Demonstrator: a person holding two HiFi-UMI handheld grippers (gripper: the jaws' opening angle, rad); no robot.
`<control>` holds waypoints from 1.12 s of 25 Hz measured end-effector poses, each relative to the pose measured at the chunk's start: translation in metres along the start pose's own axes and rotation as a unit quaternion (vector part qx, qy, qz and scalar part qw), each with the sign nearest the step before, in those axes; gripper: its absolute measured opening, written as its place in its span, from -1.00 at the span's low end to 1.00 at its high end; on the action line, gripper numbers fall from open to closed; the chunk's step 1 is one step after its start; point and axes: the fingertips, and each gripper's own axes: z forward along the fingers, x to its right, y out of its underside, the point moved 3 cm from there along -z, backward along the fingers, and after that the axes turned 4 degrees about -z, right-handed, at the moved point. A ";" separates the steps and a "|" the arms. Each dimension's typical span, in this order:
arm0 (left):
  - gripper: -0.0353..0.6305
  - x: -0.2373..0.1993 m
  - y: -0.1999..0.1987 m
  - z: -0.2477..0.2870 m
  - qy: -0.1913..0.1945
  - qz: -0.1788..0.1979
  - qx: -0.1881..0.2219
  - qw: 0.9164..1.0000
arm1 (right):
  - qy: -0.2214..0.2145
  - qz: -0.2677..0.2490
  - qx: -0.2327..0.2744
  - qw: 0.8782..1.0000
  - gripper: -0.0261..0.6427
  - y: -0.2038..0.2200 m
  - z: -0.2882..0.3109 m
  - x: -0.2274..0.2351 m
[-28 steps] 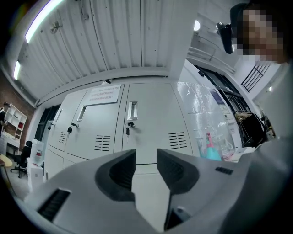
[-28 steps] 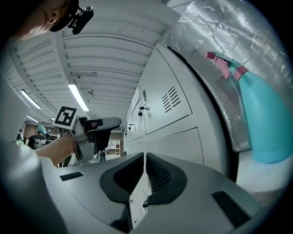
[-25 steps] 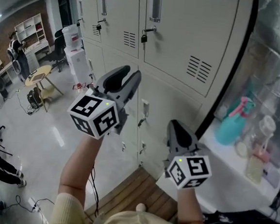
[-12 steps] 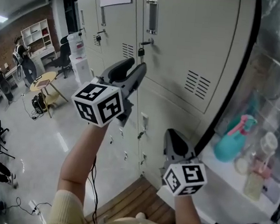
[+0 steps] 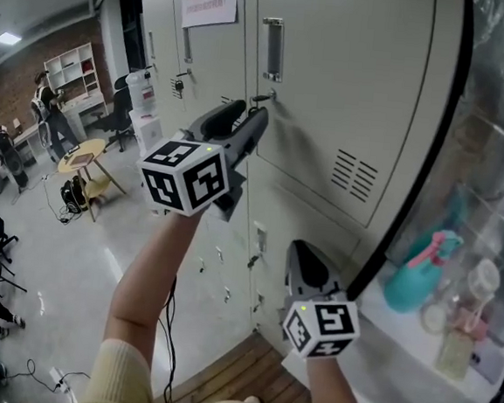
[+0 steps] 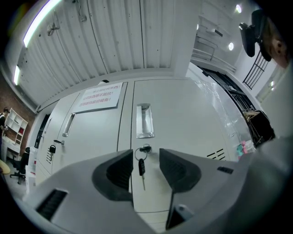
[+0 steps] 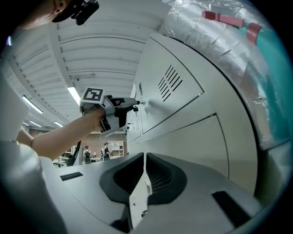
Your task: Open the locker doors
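The grey upper locker door (image 5: 349, 91) has a recessed handle (image 5: 271, 49) and, under it, a lock with a key (image 6: 142, 168) hanging on a ring. My left gripper (image 5: 247, 113) is raised in front of that lock, a short way off the door. Its jaws have just been opening and stand open; the key shows through the gap, and nothing is pinched between them (image 6: 145, 154). My right gripper (image 5: 303, 252) hangs lower, in front of the lower locker door (image 5: 296, 200), with its jaws shut and empty (image 7: 144, 157). The left gripper (image 7: 114, 109) also shows in the right gripper view.
The neighbouring locker (image 5: 208, 52) carries a paper notice and a small padlock (image 5: 179, 83). At right, a white counter (image 5: 396, 358) holds a teal spray bottle (image 5: 412, 273) and jars beside foil-wrapped ducting. A wooden step (image 5: 246, 371) lies below. People, chairs and a round table (image 5: 85, 155) are far left.
My left gripper has risen towards the upper door's lock and its jaws have spread wider. The right gripper has drifted lower and nearer in the head view, still shut.
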 end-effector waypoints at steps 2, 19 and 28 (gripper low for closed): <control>-0.41 -0.002 -0.001 0.004 0.002 -0.003 -0.001 1.000 | 0.001 0.006 -0.006 1.000 -0.94 0.004 0.006 -0.002; -0.41 -0.002 -0.010 0.024 0.042 0.005 -0.035 0.999 | -0.006 -0.002 -0.026 1.000 -0.94 0.026 0.044 -0.015; -0.60 -0.005 -0.011 0.028 0.043 0.014 -0.051 0.998 | 0.003 -0.002 -0.035 0.999 -0.94 0.032 0.036 -0.012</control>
